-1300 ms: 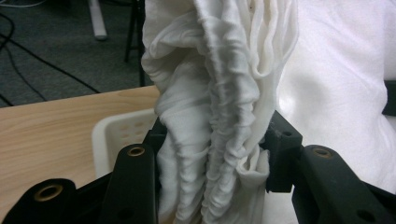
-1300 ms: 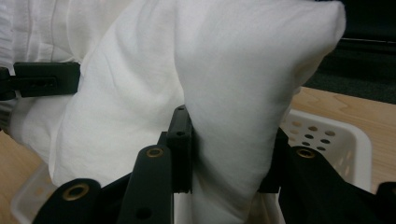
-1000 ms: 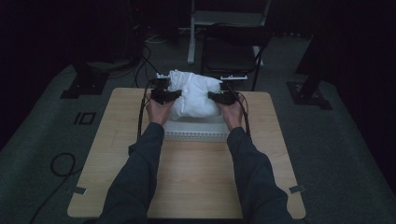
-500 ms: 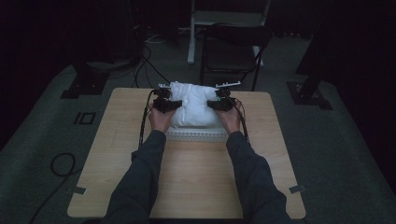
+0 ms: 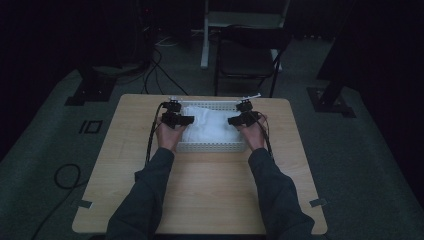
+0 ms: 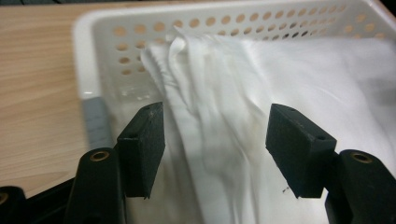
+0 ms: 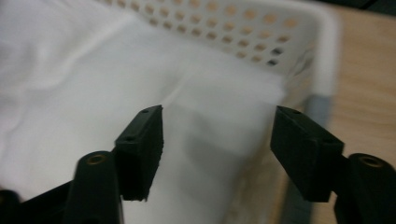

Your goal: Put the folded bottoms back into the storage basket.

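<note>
Crumpled white cloth lies in perforated white plastic basket, frame centre; left gripper and right gripper jaws apart, just opened, clamping nothing.

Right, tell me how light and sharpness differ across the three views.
High view: dim, room dark beyond the table. Left gripper view: bright, white cloth folds crisp in the basket. Right gripper view: bright yet soft, basket holes smeared, cloth nearly featureless.

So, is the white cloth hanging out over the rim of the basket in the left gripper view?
No, the white cloth lies inside the white perforated basket, with its bunched edge below the rim.
</note>
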The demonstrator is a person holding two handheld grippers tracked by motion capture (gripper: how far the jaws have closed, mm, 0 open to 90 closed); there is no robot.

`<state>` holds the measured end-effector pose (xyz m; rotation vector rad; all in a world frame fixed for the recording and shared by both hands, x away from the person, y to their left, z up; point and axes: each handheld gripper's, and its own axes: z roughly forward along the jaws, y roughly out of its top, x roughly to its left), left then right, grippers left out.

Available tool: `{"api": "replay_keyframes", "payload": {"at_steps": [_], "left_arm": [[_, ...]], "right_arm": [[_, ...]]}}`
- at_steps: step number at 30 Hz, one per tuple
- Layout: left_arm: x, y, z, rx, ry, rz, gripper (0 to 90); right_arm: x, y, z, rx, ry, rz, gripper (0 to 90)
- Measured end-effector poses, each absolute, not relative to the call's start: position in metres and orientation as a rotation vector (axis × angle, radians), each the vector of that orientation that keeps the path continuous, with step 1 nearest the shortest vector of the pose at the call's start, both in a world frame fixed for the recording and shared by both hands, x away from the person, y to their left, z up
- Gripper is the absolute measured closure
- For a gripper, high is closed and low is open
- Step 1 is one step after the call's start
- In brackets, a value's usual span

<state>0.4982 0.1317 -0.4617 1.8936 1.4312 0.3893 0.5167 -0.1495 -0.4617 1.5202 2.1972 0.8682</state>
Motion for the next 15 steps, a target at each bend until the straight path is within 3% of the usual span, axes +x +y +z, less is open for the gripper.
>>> {"api": "replay_keyframes", "payload": {"at_steps": [7,15], "left_arm": [[0.48,0.153,-0.451,1.852,1.397,0.461,38.1],[0.462,0.185,-0.453,1.812,1.408,0.577,37.8]], "right_arm": [[0.503,-0.176,-0.442,1.513,2.107,0.947,33.0],[0.491,-0.212,-0.453,1.571,2.03,0.983,33.5]]}}
